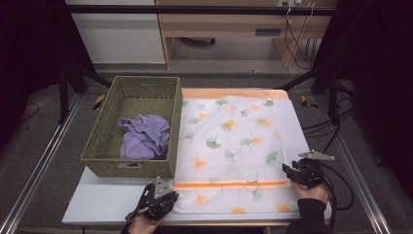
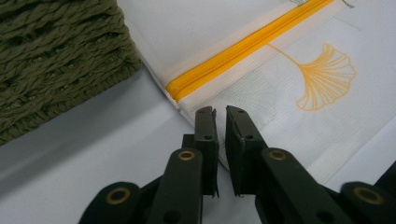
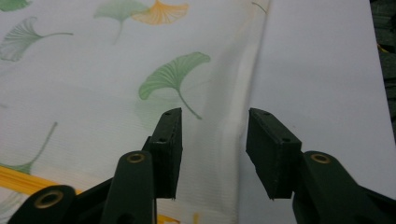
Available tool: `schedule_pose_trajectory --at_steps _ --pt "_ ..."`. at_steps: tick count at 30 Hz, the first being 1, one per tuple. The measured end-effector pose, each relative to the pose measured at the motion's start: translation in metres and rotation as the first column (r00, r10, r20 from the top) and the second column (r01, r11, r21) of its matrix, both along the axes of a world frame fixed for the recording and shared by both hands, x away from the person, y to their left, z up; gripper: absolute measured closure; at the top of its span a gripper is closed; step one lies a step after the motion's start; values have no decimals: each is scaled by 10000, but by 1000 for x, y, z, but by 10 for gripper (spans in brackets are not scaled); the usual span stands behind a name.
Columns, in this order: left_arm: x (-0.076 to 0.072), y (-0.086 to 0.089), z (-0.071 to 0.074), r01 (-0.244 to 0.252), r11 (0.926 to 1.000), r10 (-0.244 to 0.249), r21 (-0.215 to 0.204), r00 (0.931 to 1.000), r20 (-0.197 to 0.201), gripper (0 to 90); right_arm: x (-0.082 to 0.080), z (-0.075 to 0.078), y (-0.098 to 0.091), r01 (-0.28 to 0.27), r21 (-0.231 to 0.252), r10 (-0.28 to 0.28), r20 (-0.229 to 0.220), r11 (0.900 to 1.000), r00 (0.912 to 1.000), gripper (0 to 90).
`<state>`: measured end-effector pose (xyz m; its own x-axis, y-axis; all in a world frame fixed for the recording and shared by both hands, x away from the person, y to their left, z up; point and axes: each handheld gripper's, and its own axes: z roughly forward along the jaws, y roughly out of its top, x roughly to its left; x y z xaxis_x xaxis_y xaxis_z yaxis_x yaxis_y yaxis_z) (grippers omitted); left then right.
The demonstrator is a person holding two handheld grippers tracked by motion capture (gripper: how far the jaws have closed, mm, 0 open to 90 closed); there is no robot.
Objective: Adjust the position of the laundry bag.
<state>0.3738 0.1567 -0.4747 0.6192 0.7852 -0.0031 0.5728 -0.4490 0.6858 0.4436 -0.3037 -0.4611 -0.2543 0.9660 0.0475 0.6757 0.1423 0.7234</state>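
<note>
Mesh laundry bag may slip: left tool, nearly shut near its zipper, pinches little; right tool straddles its edge half-open, empty.

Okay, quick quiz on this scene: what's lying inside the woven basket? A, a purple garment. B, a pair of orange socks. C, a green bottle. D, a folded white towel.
A: a crumpled purple garment lies inside the woven basket, which stands at the left edge of the leaf-printed mesh bag.

The woven basket walls off the left of the laundry bag; bare table lies before it.
</note>
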Motion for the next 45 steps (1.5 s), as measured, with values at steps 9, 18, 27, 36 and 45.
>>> schedule_pose_trajectory --at_steps 9,18,27,36,45 --pt "1 1 0 50 10000 -50 17 9999 153 872 4 -9 -4 46 -231 -57 -478 9997 9988 677" --pt "3 2 -1 -81 10000 81 11 9994 346 872 6 -11 -5 7 -63 -13 -853 10000 9964 875" --pt "5 2 -2 -185 9998 189 -88 9988 457 861 12 -14 -9 -54 -162 46 -467 9999 9989 871" --pt "-1 1 7 -5 9986 51 -536 9963 855 638 3 -5 -10 -45 254 41 174 9997 9998 695" --pt "-4 -11 22 673 9897 -526 -1262 9919 1160 422 -10 8 -6 -275 553 218 1015 9981 9946 490"
